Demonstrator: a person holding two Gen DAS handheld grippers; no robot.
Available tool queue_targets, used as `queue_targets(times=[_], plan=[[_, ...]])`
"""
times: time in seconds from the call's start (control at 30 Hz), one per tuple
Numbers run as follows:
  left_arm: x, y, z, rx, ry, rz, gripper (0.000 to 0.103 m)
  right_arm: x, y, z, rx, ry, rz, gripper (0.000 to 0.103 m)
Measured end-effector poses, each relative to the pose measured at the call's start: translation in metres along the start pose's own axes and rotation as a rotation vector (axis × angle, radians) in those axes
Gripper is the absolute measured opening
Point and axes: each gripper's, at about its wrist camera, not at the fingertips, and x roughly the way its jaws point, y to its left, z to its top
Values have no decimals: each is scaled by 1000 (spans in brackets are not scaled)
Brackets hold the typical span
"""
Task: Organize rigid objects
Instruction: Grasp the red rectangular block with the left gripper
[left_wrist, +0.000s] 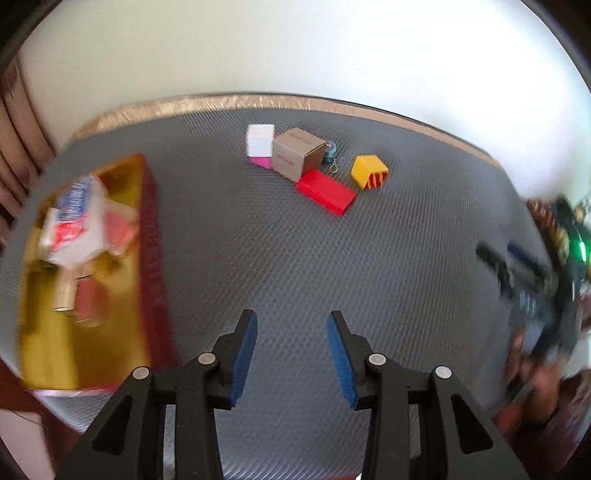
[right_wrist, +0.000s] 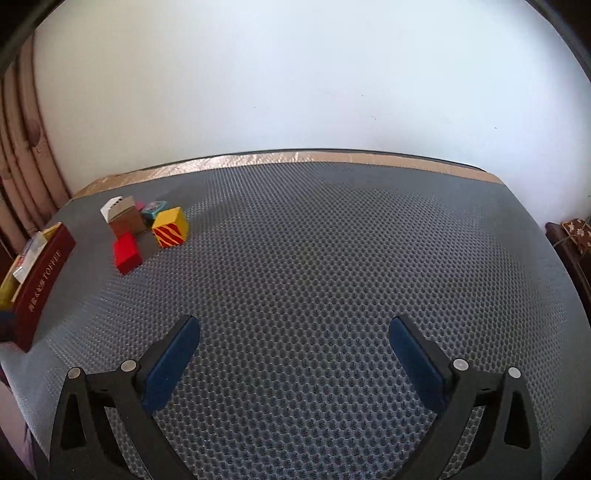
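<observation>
Fingers on both grippers are released and hold nothing: the left gripper (left_wrist: 291, 354) has a moderate gap, the right gripper (right_wrist: 295, 354) is spread wide, and both hang over bare grey mat on the bench (right_wrist: 332, 258). Loose items sit clustered near the far edge: a white box (left_wrist: 260, 140), a brown carton (left_wrist: 295, 153), a flat red block (left_wrist: 325, 191), a yellow striped cube (left_wrist: 369, 171) and a small teal keychain (left_wrist: 330, 152). From the left fingers the cluster lies straight ahead; from the right fingers it lies well off toward the far left corner. The red block's long axis runs diagonally. A maroon box (left_wrist: 147, 258), already partly filled, sits along the left edge, so the left hand looks better placed.
</observation>
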Motion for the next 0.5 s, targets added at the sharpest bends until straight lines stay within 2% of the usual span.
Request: queue_targets(times=[0.13, 0.3, 0.5], plan=[[28, -4, 36, -123, 40, -62, 40, -8, 3, -2, 7, -19, 36, 102], [54, -16, 74, -177, 44, -22, 40, -12, 17, -4, -5, -29, 60, 102], [87, -17, 103, -263, 108, -6, 40, -15, 17, -5, -3, -47, 108, 102]])
